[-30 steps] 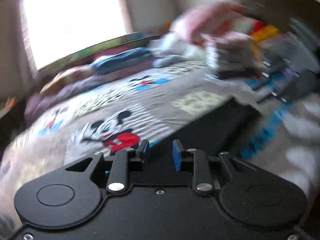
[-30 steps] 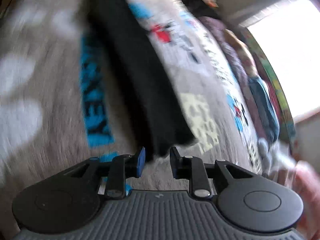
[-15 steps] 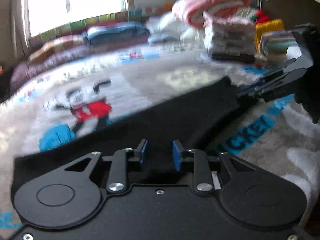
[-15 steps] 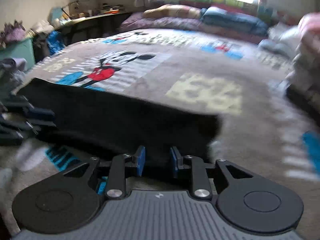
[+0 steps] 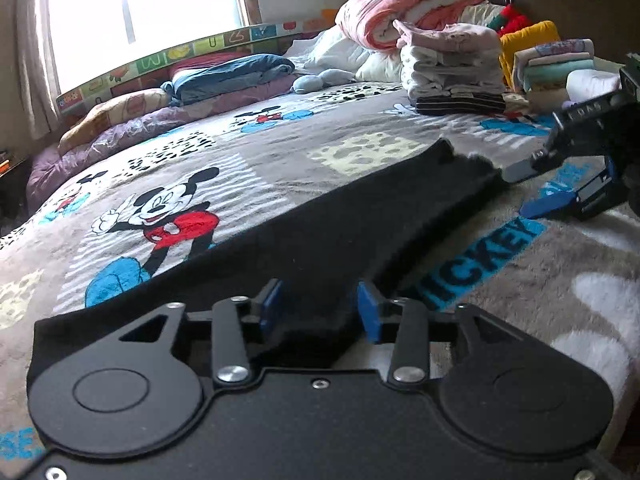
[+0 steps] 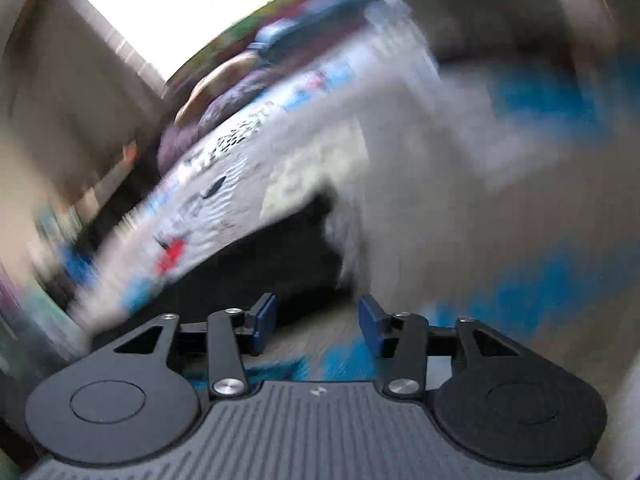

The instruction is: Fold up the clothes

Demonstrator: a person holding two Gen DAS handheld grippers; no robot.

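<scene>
A black garment (image 5: 320, 224) lies folded in a long strip across the Mickey Mouse blanket (image 5: 280, 152) on the bed. My left gripper (image 5: 320, 310) is low over its near end. Its jaws are opening; the cloth's edge lies between the blue pads (image 5: 270, 308), which no longer press on it. At the strip's far end, my right gripper (image 5: 520, 190) comes in from the right with its fingers apart and just off the cloth. The right wrist view is badly blurred: that gripper (image 6: 316, 324) is opening, nothing sits between its pads, and the garment (image 6: 296, 248) lies just ahead.
Stacks of folded clothes (image 5: 452, 76) stand at the back right of the bed, with a rolled pink quilt (image 5: 408, 4) behind them. Pillows and folded bedding (image 5: 224, 76) line the window side. A dark headboard (image 5: 580, 8) rises at the far right.
Both grippers have let go of the black garment, which now lies flat on the blanket. The left gripper sank lower. The right one rolled sharply and pulled away from the cloth's end.
</scene>
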